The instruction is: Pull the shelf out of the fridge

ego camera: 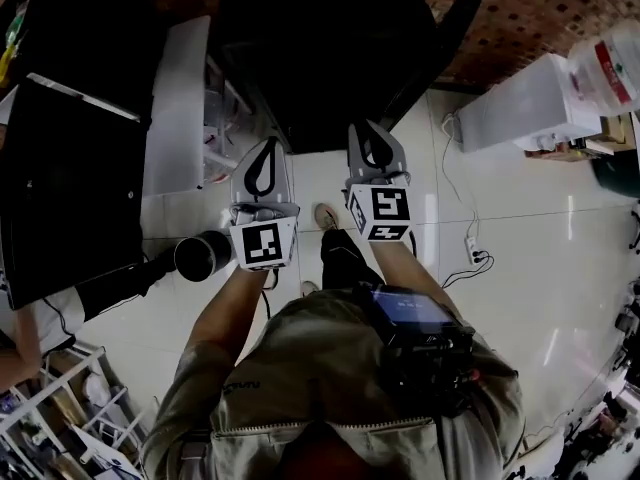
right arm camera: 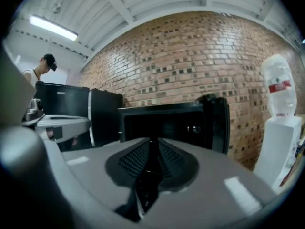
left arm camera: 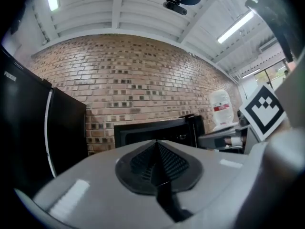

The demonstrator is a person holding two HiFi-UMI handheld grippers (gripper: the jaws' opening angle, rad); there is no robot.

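A small black fridge (ego camera: 330, 58) stands against the brick wall with its door (ego camera: 455, 28) swung open to the right. Its inside is dark in every view, and I cannot make out a shelf. Both grippers are held side by side in front of the fridge and point at it from some way off. My left gripper (ego camera: 268, 140) has its pads together on nothing. My right gripper (ego camera: 362, 125) shows a narrow gap between its pads, also with nothing in it. The right gripper view looks straight into the open fridge (right arm camera: 162, 123), with the door (right arm camera: 217, 123) at its right.
A tall black fridge (ego camera: 70, 168) and a white cabinet (ego camera: 180, 108) stand to the left. To the right is a white water dispenser (ego camera: 530, 98) with its bottle (ego camera: 610, 63). A power strip and cable (ego camera: 475, 248) lie on the floor. Another person (right arm camera: 40, 68) stands far left.
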